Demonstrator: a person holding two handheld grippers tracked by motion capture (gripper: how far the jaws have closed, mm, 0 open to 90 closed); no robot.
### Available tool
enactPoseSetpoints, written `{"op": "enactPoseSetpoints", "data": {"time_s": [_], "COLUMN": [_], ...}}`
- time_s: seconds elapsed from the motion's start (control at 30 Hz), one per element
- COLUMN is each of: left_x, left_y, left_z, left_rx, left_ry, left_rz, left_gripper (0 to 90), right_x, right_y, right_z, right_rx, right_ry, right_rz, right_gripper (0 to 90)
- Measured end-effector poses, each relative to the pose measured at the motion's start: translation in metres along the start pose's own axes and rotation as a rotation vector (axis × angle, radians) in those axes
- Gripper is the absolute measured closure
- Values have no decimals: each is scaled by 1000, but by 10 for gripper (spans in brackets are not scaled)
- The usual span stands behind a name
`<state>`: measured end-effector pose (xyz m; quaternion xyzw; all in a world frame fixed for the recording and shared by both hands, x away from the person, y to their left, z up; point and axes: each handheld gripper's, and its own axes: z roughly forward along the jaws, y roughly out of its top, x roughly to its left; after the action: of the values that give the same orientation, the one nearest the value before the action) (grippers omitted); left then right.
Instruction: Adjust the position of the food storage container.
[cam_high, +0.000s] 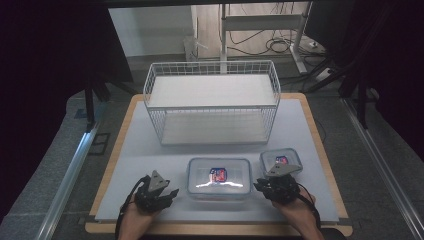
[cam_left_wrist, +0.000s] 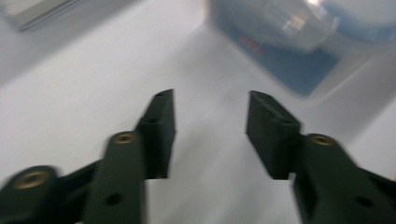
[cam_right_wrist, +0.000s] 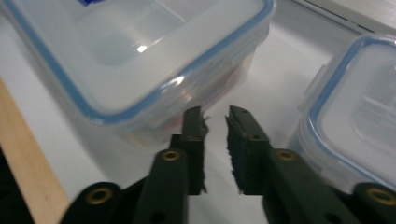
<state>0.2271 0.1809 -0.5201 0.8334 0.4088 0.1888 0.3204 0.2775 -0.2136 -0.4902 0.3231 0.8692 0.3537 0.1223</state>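
Because the wire basket (cam_high: 212, 102) takes up the far half of the white mat (cam_high: 310, 150), the working room is left along the near strip, where the large lidded container (cam_high: 219, 178) lies between the two grippers. That container is seen as a clear, rigid plastic box with a blue-edged snap lid and something reddish inside; it is judged to be light to moderate in weight, stiff in the walls, and smooth enough to slip under narrow pads. A hold is best taken on its short ends or under the lid rim, one gripper per end, since the width is too great for a single pair of jaws. The small lidded container (cam_high: 281, 161) is set just beside its right far corner, so little room is left on that side, and the mat's near edge lies close behind both hands. Open mat is available to the left and between container and basket. The left gripper (cam_high: 172, 192) is held released, jaws well apart with bare mat between them, pointed towards the box's left end. The right gripper (cam_right_wrist: 215, 116) is parted only slightly, nothing gripped, its tips just short of the large container's corner.
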Motion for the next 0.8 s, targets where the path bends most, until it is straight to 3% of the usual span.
{"op": "enactPoseSetpoints", "data": {"time_s": [0.1, 0.23, 0.37, 0.47, 0.67, 0.8], "left_x": [4, 6, -1, -4, -1, 3], "left_y": [-6, -7, -9, -13, -22, -22], "left_z": [-6, -8, -8, -7, -10, -14], "left_rx": [-12, -44, -42, -50, -100, -135], "left_ry": [16, -25, -26, 4, 12, 12], "left_rz": [-18, -68, -65, -52, -29, -51], "left_gripper": [407, 283, 141, 58, 26, 40], "right_x": [1, 5, 2, 0, -9, -12], "right_y": [-6, -12, -20, -25, -34, -34], "right_z": [-6, -14, -19, -21, -23, -21], "right_rx": [-2, -10, -27, -56, -61, -58], "right_ry": [-18, -35, -25, -14, 18, 28], "right_rz": [-27, -62, -77, -75, -11, 12], "right_gripper": [674, 586, 479, 390, 261, 208]}}
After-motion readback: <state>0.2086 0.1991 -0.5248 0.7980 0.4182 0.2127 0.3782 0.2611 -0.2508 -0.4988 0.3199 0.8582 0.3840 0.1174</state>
